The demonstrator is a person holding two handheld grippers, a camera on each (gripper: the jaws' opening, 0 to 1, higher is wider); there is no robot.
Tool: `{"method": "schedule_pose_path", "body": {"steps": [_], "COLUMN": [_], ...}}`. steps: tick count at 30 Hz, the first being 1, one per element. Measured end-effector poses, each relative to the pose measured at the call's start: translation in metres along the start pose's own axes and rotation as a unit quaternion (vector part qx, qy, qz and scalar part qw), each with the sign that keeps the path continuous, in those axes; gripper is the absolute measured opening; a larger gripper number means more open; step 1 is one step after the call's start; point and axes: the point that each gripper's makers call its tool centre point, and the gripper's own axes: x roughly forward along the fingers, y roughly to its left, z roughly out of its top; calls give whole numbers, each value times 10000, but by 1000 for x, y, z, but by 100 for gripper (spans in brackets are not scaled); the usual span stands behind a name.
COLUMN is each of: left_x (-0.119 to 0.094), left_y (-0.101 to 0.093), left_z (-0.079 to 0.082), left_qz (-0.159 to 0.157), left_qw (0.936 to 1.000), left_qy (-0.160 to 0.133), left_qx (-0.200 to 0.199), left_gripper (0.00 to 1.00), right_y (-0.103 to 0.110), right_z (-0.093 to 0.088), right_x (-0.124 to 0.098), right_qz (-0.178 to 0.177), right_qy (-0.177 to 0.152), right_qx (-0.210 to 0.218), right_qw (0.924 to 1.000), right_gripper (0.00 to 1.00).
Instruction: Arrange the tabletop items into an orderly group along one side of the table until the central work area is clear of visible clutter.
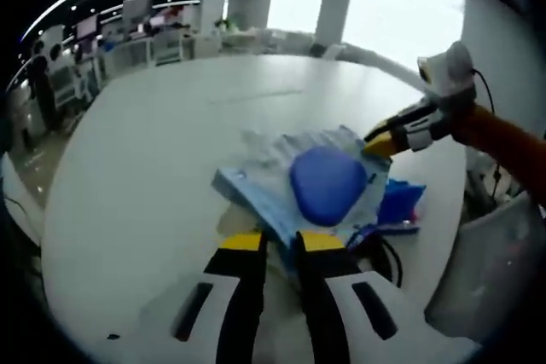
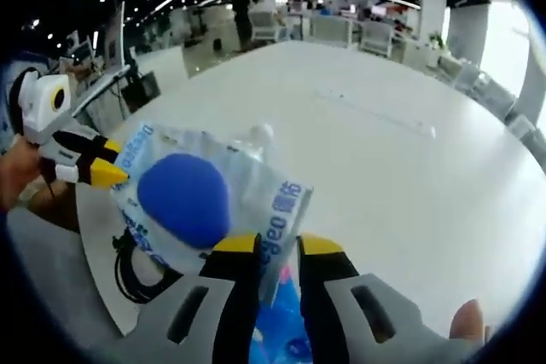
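Left gripper view: my left gripper (image 1: 280,243) rises from the bottom centre, its yellow-tipped jaws clenched on the near edge of a clear plastic packet (image 1: 299,178) with a blue oval pad (image 1: 328,185) inside. The packet sits in the centre of the frame, at the near right part of the white table (image 1: 162,151). My right gripper (image 1: 381,141) comes in from the right and meets the packet's far corner. Under it, lower right, lie more blue packets (image 1: 401,204).

In the right gripper view my right gripper (image 2: 278,249) grasps the same packet (image 2: 256,189) by its printed edge, bottom centre, the blue pad (image 2: 184,200) at centre left. My left gripper (image 2: 107,166) holds the opposite corner at left. A black cable (image 2: 132,272) loops below the packet, lower left.
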Motion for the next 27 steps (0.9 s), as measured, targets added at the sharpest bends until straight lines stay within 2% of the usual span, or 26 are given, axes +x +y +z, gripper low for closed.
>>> {"method": "schedule_pose_path", "body": {"steps": [13, 18, 27], "left_x": [3, 3, 2], "left_y": [0, -1, 0], "left_z": [-2, -3, -3], "left_qz": [6, 4, 27], "left_qw": [10000, 10000, 9999], "left_qy": [73, 83, 107], "left_qx": [-4, 4, 26], "left_gripper": [9, 8, 6], "right_y": [-4, -6, -6], "right_z": [0, 0, 0], "right_x": [-1, -3, -4], "right_qz": [-177, -230, -238], "right_qy": [25, 0, -22], "right_qx": [-167, -107, 51], "right_qw": [9997, 9997, 9997], "right_gripper": [8, 3, 1]}}
